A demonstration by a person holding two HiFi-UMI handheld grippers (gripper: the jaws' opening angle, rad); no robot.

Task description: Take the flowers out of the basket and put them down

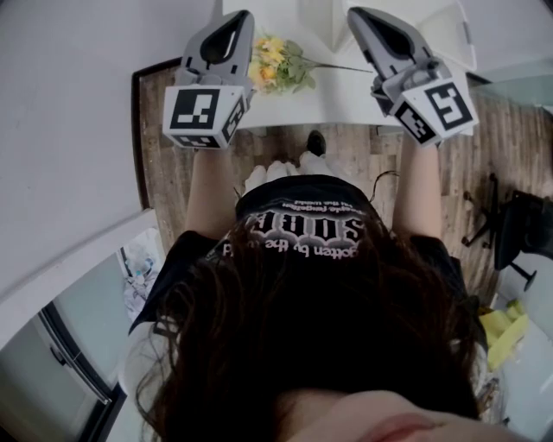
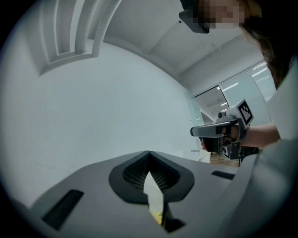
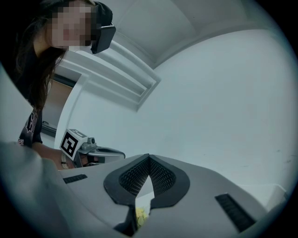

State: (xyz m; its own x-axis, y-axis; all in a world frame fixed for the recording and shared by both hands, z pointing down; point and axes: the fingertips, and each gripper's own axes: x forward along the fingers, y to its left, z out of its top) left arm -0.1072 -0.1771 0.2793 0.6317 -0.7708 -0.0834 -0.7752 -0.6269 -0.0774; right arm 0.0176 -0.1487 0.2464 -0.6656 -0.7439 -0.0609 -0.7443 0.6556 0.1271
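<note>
From the head view, we hold the left gripper (image 1: 235,30) and the right gripper (image 1: 367,24) level above the edge of a white table (image 1: 346,97). The flowers (image 1: 275,67) lie on that table between them, with the yellow blooms just beside the left gripper and the stem reaching toward the right one. In the left gripper view, our fingertips meet on nothing. In the right gripper view, the fingertips are likewise together and empty, with a bit of yellow showing below them.
</note>
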